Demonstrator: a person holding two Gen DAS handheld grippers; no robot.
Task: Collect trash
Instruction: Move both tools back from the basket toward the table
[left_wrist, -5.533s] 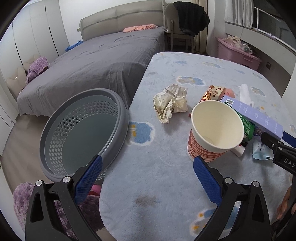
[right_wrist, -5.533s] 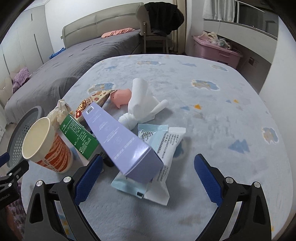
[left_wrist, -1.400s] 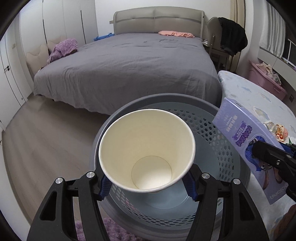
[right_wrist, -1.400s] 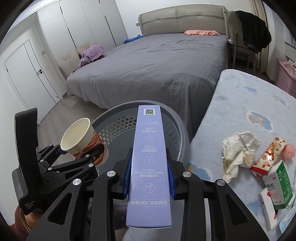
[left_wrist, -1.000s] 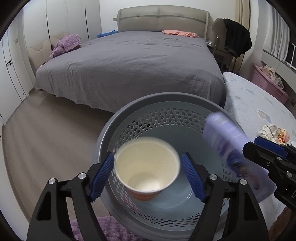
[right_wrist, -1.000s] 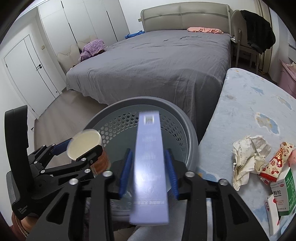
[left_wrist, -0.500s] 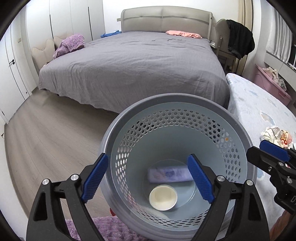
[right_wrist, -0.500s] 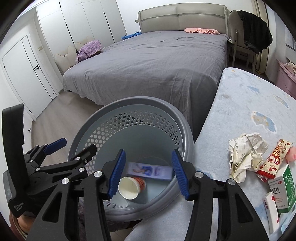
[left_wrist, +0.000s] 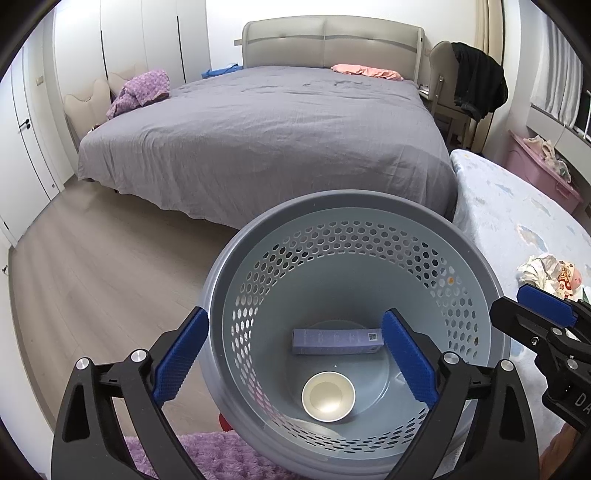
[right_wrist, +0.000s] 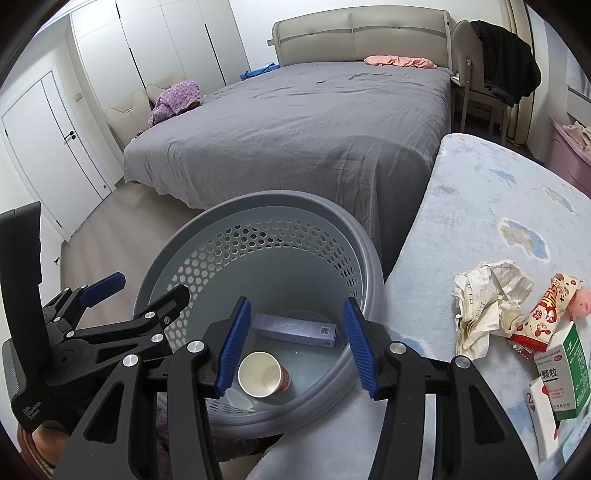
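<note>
Both grippers hover over a grey perforated basket (left_wrist: 476, 295) (right_wrist: 162, 258) on the floor beside the table. At its bottom lie a paper cup (left_wrist: 328, 396) (right_wrist: 263, 373) and a long purple box (left_wrist: 336, 341) (right_wrist: 295, 329). My left gripper (left_wrist: 293, 356) is still opening its jaws wide, with nothing held between them. Narrower apart, the jaws of my right gripper (right_wrist: 297, 347) are open and empty too. On the table sit crumpled paper (right_wrist: 487, 302) (left_wrist: 535, 267), a red snack wrapper (right_wrist: 543, 314) and a green-and-white carton (right_wrist: 565, 373).
A light-blue patterned table (right_wrist: 498, 206) runs along the right, its edge against the basket. Behind stands a grey bed (left_wrist: 266, 133), with wood floor (left_wrist: 92, 266) to the left. A purple fluffy rug (left_wrist: 207, 458) lies under the basket. A chair with a black garment (left_wrist: 476, 88) stands far right.
The cup and the purple box dropped out of my grippers into the basket and now rest on its bottom. The left jaws have spread wider; both hands stay in place.
</note>
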